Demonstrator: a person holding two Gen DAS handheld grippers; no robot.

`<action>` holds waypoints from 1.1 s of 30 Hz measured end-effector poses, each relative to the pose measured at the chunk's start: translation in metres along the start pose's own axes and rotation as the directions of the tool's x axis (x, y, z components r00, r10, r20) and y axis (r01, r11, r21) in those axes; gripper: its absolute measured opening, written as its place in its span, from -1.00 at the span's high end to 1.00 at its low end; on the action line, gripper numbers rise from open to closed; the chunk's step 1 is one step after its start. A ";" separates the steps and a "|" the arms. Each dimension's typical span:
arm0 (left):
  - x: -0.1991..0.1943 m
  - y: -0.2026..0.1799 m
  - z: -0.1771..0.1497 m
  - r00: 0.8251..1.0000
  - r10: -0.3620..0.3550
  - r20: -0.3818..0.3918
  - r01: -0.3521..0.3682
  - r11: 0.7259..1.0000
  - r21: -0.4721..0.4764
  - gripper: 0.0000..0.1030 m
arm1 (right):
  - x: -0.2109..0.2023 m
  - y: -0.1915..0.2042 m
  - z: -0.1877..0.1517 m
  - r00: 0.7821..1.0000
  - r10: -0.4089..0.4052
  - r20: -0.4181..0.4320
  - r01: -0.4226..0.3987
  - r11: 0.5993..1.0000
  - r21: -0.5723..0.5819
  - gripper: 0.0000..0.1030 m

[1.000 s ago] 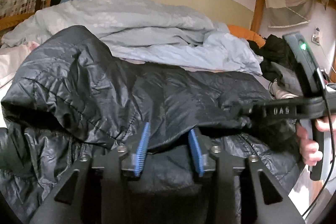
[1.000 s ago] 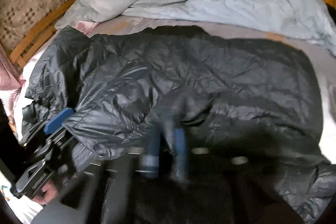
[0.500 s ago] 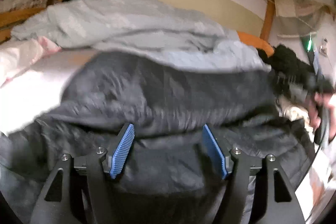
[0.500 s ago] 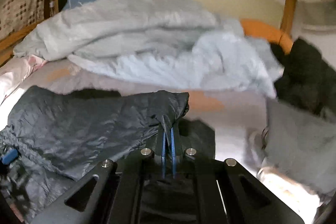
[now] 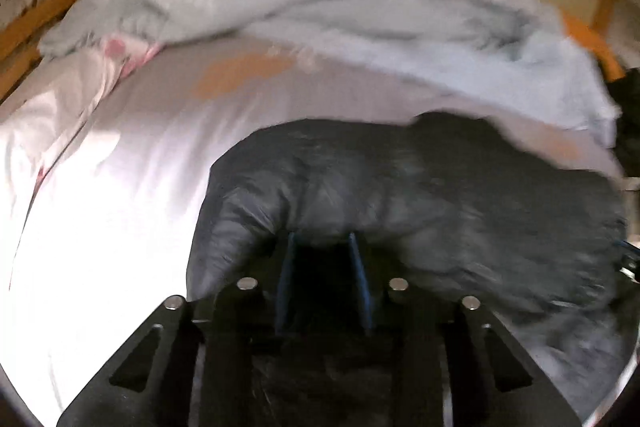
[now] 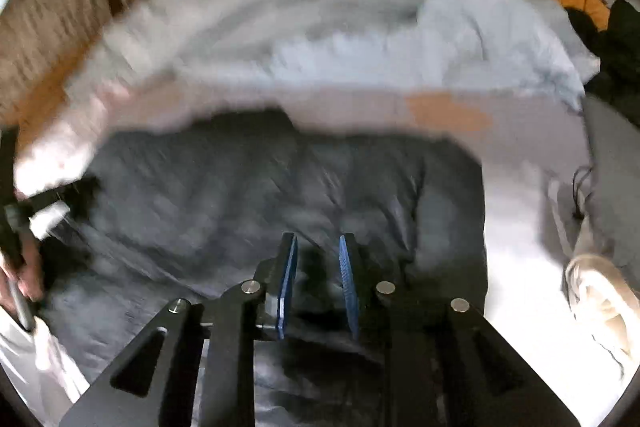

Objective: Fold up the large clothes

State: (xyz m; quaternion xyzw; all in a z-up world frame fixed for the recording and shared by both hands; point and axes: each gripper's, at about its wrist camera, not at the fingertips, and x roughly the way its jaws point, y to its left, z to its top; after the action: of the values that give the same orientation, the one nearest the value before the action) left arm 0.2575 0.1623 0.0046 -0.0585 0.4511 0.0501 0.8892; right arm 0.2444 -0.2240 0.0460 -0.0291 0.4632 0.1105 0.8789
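A dark grey quilted puffer jacket [image 5: 420,195] lies folded over on the white bed sheet [image 5: 112,211]; it also shows in the right wrist view [image 6: 256,195]. My left gripper [image 5: 322,239] sits at the jacket's near edge, jaws partly apart with dark fabric between the blue pads; whether they pinch it is unclear. My right gripper [image 6: 318,239] is open over the jacket's near edge, blue pads apart, nothing held. Both views are motion-blurred.
A rumpled light blue duvet [image 5: 320,7] lies across the back of the bed. A wooden bed frame [image 5: 36,23] runs along the left. Dark clothes [image 6: 616,47] and a pale garment [image 6: 600,287] lie at the right. The other hand [image 6: 20,267] shows at the left.
The jacket has been folded over to the right, baring the white sheet at the left. My right gripper has let go of the jacket and opened. My left gripper's jaws have narrowed.
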 end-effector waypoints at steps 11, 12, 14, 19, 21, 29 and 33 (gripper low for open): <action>0.032 0.000 -0.007 0.999 0.051 0.003 -0.051 0.998 0.024 0.51 | 0.060 -0.036 -0.001 0.994 0.044 -0.097 -0.031 0.991 0.130 0.59; 0.031 0.001 -0.005 0.999 0.048 0.007 -0.049 0.998 0.026 0.51 | 0.059 -0.034 -0.001 0.994 0.037 -0.100 -0.025 0.993 0.119 0.59; 0.023 0.004 -0.007 0.999 0.026 0.037 -0.026 0.999 0.019 0.51 | 0.055 -0.032 0.001 0.995 0.034 -0.098 -0.022 0.992 0.121 0.59; -0.063 0.007 -0.051 0.959 -0.065 0.277 0.043 0.995 0.086 -0.06 | -0.010 -0.025 -0.018 0.996 -0.050 0.075 0.043 0.995 0.085 0.59; -0.100 0.000 -0.074 0.927 -0.070 0.369 0.023 0.991 0.130 -0.09 | -0.045 -0.023 -0.035 0.986 -0.039 0.160 0.029 0.998 0.062 0.59; -0.188 -0.035 -0.149 0.783 -0.115 0.611 0.091 0.993 0.070 -0.33 | -0.128 -0.040 -0.112 0.892 -0.235 0.385 0.150 0.960 0.238 -0.85; -0.207 -0.065 -0.172 0.752 -0.172 0.636 0.133 0.985 0.110 -0.68 | -0.147 -0.044 -0.134 0.881 -0.215 0.422 0.123 0.965 0.233 -0.85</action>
State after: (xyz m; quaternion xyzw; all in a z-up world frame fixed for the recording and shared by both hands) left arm 0.0081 0.0651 0.0749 -0.0486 0.1141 -0.0187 0.9921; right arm 0.0656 -0.3125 0.0877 0.0445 0.2548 -0.0102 0.9659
